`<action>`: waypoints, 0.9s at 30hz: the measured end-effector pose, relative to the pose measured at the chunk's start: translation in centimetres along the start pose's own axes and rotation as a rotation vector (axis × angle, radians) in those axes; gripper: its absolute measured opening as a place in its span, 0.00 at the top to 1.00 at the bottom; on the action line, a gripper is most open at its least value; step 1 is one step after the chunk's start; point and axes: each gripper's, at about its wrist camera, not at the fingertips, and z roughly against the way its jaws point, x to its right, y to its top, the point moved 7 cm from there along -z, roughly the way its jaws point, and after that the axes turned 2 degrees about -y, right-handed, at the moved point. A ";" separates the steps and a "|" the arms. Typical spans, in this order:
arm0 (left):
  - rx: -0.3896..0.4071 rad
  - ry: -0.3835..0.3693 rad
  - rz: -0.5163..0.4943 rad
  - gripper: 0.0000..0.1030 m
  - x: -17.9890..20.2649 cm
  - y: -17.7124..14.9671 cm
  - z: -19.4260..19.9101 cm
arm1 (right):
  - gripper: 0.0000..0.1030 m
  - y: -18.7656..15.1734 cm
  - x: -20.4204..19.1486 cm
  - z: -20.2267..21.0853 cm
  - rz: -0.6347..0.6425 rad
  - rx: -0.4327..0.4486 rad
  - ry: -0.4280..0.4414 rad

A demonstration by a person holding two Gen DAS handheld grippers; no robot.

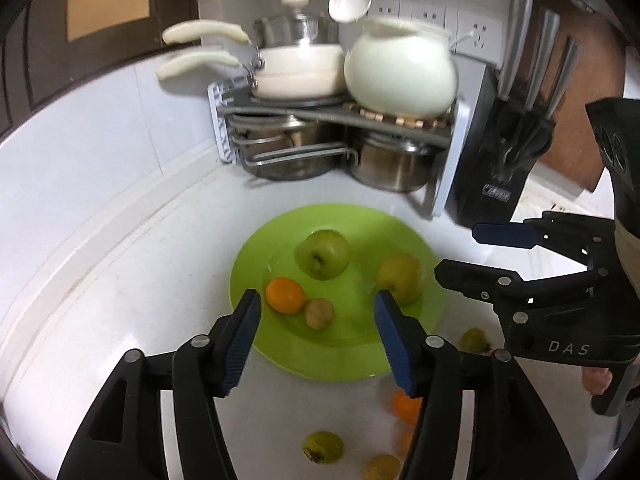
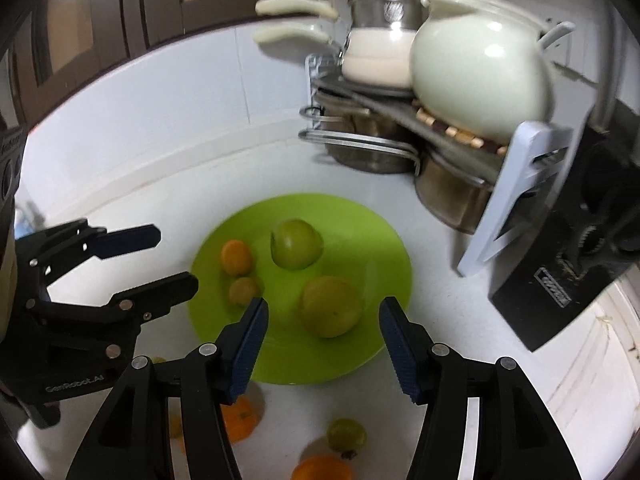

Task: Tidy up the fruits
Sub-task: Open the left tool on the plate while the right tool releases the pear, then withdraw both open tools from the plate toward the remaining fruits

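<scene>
Left wrist view: the left gripper (image 1: 316, 312) hangs over the near side of the green plate (image 1: 280, 352) with its fingers (image 1: 244, 336) spread and nothing between the pads; four fruits already lie on the plate, an orange (image 1: 285, 295) and a small brown fruit (image 1: 319, 313) just beyond the left finger, a green apple (image 1: 323, 254) farther ahead, and a yellow fruit (image 1: 400, 278) just past the right finger's tip. The right gripper (image 1: 456, 252) reaches in from the right, also spread and empty. More fruit waits on the white table (image 1: 120, 280) below the fingers, among them a green one (image 1: 322, 446) and an orange one (image 1: 405, 403). Right wrist view: the right gripper (image 2: 322, 312) stands open and empty above the plate's near edge (image 2: 360, 360), the yellow fruit (image 2: 331, 306) lying between and just ahead of its fingers (image 2: 252, 332), untouched; the left gripper (image 2: 176, 258) shows at the left, likewise open. Loose fruit (image 2: 347, 434) sits behind the fingertips on the table. By the look of it both hands are between placements; the next move calls for turning back to a loose fruit, straddling it and closing.
</scene>
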 end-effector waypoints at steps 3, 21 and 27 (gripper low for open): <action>0.027 0.004 0.008 0.40 0.4 0.1 1.8 | 0.43 0.2 0.0 1.8 -0.011 0.036 -0.007; 0.079 0.060 0.063 0.33 2.2 -4.0 8.6 | 0.43 -3.9 -1.3 8.0 -0.017 0.101 -0.038; 0.071 0.102 0.080 0.33 2.4 -6.1 9.6 | 0.43 -5.6 -1.6 9.0 -0.006 0.105 -0.057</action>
